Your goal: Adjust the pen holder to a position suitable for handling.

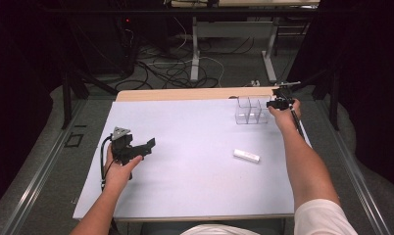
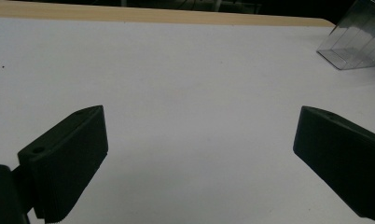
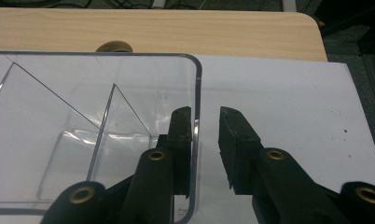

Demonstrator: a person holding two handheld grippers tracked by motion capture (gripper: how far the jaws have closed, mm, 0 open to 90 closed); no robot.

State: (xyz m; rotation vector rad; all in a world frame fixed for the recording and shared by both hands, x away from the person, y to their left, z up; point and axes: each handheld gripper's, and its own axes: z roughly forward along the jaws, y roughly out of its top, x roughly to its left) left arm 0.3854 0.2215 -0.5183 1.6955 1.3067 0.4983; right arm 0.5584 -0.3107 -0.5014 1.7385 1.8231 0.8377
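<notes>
At the far right of the sheet: clear box, divided, upright; my right gripper straddles its end wall, one jaw inside, one outside, gap narrow, outer pad not yet touching, so nothing gripped. Nearer than the box: white bar, lying loose. Well left of the box: left gripper, jaws wide, empty. Risk, as I judge it: thin slick wall could slip or crack if pinched off-centre; box may tip on lifting.

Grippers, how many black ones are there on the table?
2. The left gripper rests in a hand at the table's near left, jaws wide apart. The right gripper is at the far right, straddling the clear box's wall.
</notes>
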